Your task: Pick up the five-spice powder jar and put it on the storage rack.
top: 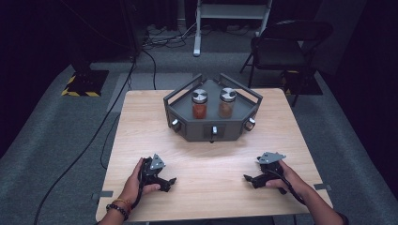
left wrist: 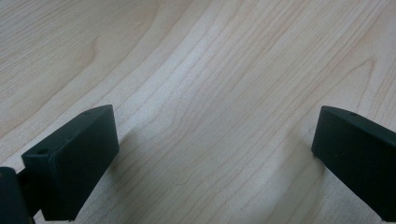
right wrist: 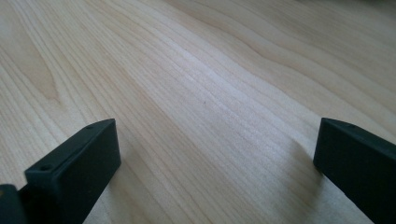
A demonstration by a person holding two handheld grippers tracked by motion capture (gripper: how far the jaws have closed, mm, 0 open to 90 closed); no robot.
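High view shows a pale wooden table [top: 206, 154] with a dark grey angular rack [top: 212, 110] set at its far middle, its low rails open at the back corner. Two glass jars stand upright inside it, side by side and close together: a jar of reddish spice [top: 199, 104] to the left and a jar of brown spice [top: 227, 103] to the right, both with silver lids. At the near edge, the person's left hand [top: 136, 180] holds the left gripper [top: 170, 183] low on the wood, and the right hand [top: 287, 176] holds the right gripper [top: 248, 179] likewise, the two well apart and pointing inward toward each other. Left gripper view has the black jaws spread wide with bare wood grain between them; right gripper view has the same, jaws released and grasping nothing. A folding chair [top: 281, 44] stands on the carpet beyond the table.
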